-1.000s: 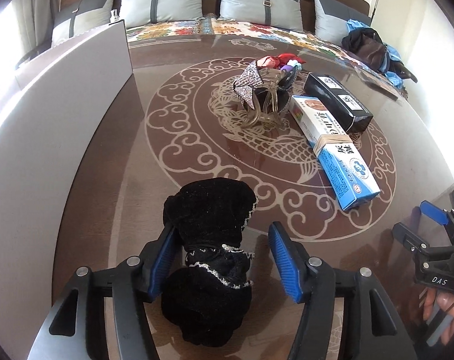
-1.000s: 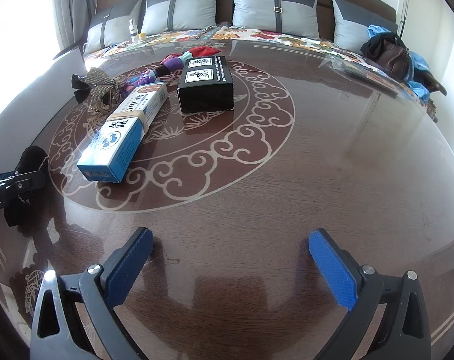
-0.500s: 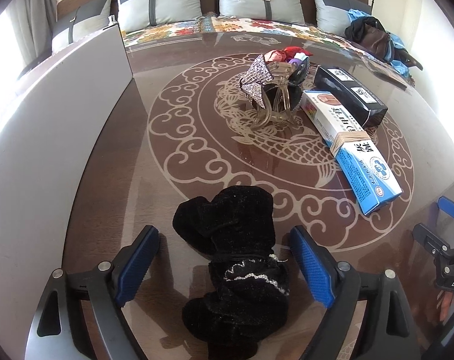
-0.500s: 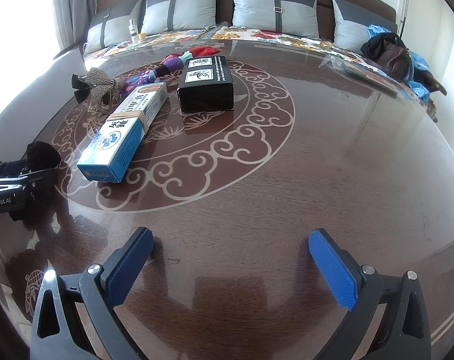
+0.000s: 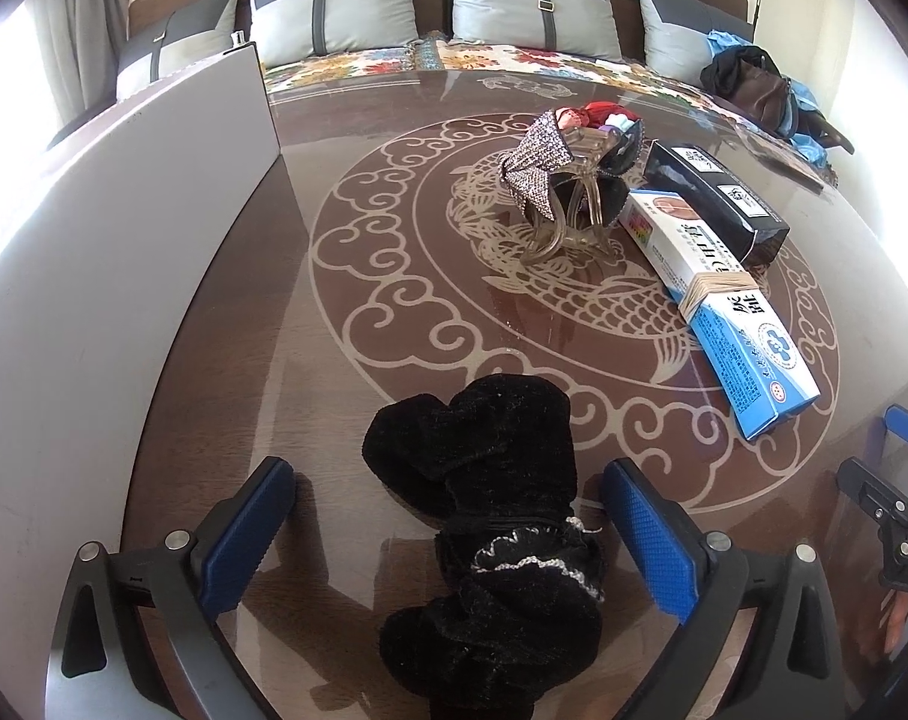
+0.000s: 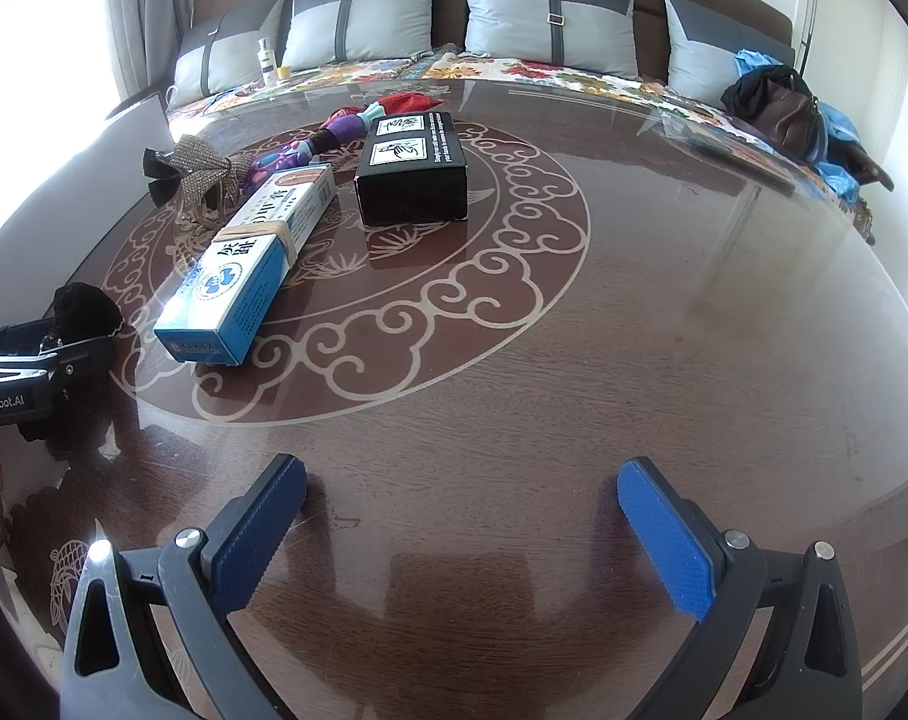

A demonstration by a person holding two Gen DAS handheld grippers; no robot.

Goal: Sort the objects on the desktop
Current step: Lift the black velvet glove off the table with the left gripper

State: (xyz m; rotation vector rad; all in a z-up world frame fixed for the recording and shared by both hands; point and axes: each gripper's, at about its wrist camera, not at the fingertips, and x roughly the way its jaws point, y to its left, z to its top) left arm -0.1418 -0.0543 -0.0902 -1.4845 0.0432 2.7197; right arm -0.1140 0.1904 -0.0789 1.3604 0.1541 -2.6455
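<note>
Left gripper opening, jaws wide, pads clear of the black velvet pouch lying between them on the table. Right gripper spread wide over bare wood, holding nothing. At one o'clock from the pouch: blue-and-white box, with black box just beyond. At twelve: sequined hair clip.

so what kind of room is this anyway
Probably a home living room: a glossy wooden table inlaid with a fish and cloud pattern stands before a long sofa with grey cushions, a handbag lying on the seat.
</note>
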